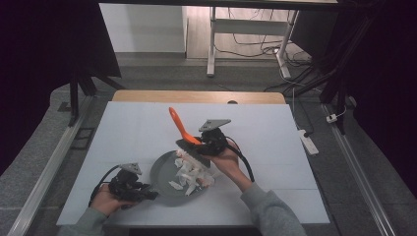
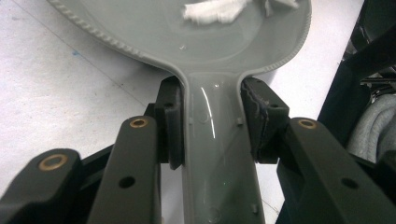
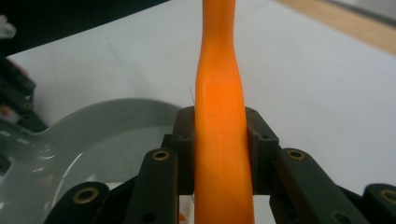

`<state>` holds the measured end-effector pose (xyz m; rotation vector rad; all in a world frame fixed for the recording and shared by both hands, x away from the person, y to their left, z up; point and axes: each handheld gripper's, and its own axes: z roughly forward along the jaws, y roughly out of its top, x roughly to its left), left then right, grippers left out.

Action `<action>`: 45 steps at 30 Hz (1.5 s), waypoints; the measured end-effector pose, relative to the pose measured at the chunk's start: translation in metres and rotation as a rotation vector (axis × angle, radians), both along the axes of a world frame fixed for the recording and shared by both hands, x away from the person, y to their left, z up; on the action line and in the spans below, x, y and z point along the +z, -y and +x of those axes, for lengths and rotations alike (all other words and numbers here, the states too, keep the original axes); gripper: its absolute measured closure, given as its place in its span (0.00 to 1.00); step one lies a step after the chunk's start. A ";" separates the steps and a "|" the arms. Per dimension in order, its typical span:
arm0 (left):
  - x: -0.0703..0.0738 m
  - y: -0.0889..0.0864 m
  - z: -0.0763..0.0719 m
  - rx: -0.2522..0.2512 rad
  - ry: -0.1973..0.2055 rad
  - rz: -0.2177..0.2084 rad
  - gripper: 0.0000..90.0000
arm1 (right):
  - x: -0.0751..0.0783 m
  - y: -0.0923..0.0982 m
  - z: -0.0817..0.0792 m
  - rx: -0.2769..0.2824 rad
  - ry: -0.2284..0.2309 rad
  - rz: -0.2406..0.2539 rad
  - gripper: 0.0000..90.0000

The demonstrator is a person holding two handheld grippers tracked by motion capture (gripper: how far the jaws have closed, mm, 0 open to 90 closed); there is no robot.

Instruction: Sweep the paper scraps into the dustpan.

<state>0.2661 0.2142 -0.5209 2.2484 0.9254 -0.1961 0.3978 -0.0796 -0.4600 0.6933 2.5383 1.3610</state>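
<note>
Grippers clamped — left gripper (image 2: pixel 212 123) on pan handle (image 2: pixel 219 154), right gripper (image 3: pixel 219 140) on orange spatula (image 3: pixel 219 121).

Orange handle (image 3: pixel 219 140): top cut off by upper edge of right gripper view, bottom cut off by lower edge. In high view, its lower end hidden behind right gripper (image 1: pixel 195 146).

Grey pan (image 2: pixel 196 37): far side cut off by top edge of left gripper view; handle end cut off at bottom.

White scraps (image 1: pixel 189 172) in pan: too small and blurry to tell what they are; some hidden under right gripper.

Left gripper (image 1: pixel 147 195): jaw tips dark, hard to see in high view.
</note>
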 end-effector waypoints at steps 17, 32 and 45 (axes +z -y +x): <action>0.001 0.000 0.000 -0.001 -0.002 0.004 0.68 | -0.004 0.023 0.041 -0.152 0.009 -0.013 0.78; 0.001 0.001 0.000 0.002 -0.002 0.000 0.68 | -0.024 -0.011 0.059 -0.149 -0.066 -0.118 0.78; 0.001 0.001 0.000 0.001 -0.003 0.000 0.68 | -0.028 -0.041 0.042 -0.072 -0.061 -0.187 0.78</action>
